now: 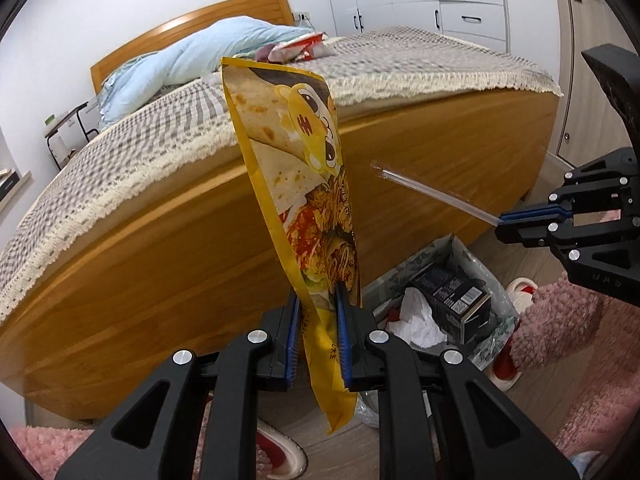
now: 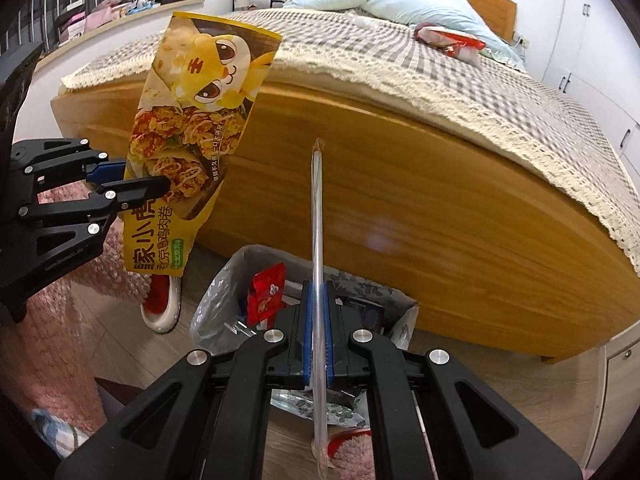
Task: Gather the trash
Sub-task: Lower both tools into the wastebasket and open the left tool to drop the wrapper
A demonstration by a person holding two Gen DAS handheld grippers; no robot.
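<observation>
Left tool (image 1: 318,332): pads clamped on the lower part of the yellow snack wrapper (image 1: 296,168); wrapper stands up out of the jaws, short tail hanging below.
Right tool (image 2: 316,328): jaws pressed together on the clear straw sleeve (image 2: 317,216); sleeve projects straight forward, its rear end trailing back past the pads.
Wrapper handling: judged very light, thin printed film, limp and slick; it holds its shape only because it is flat and empty. Best gripped across the flat face near one end, as now.
Sleeve handling: judged almost weightless, narrow, springy and slippery; likely to slide through the pads if the grip loosens. Best gripped near mid-length.
Location of held items: both in the air beside the bed (image 1: 132,208), above and near the trash bin (image 2: 224,276) on the floor.
Bin contents: lined with a clear bag; a red packet (image 2: 266,292), a dark carton (image 1: 452,292) and crumpled white paper (image 1: 420,316) visible.
Count, tools: two.
Count, items held: two, one per tool.
Count, bins: one.
Count, trash on bed: at least one red-and-white packet (image 2: 452,42) near the blue pillow (image 2: 420,4); more cannot be told.
</observation>
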